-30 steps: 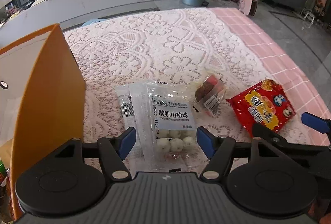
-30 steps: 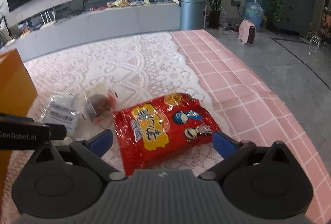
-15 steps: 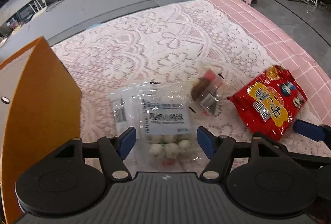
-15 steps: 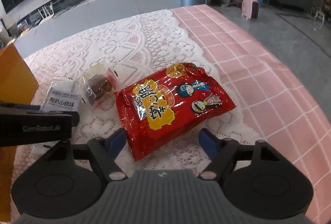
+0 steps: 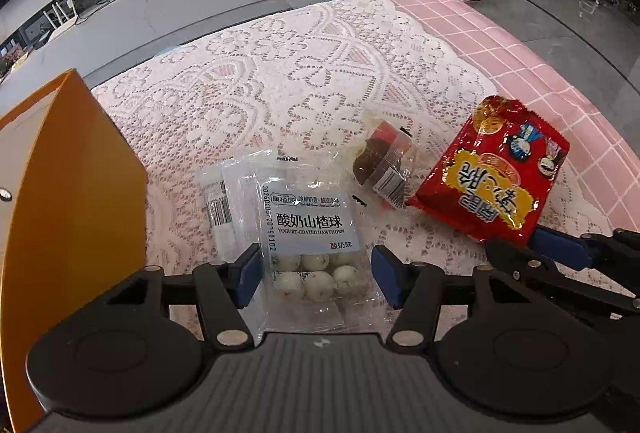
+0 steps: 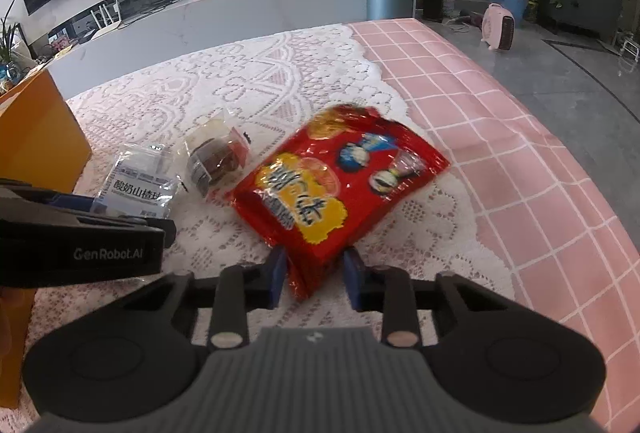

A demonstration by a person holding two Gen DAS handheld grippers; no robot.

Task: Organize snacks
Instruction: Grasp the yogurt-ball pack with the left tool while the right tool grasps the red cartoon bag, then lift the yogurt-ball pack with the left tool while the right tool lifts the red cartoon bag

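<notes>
red bag (image 6: 340, 189) lifted, right tongs (image 6: 314, 275) closing.

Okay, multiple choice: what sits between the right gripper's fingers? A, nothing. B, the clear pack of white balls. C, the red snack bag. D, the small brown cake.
C: the near corner of the red snack bag lies between the closing jaws of the right gripper.

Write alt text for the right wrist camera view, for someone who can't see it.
The right claw is closing on the near corner of a red snack bag lying on a lace tablecloth. To its left lie a small clear-wrapped brown snack and a clear packet of yogurt-coated hawthorn balls, with an orange box beyond.
</notes>
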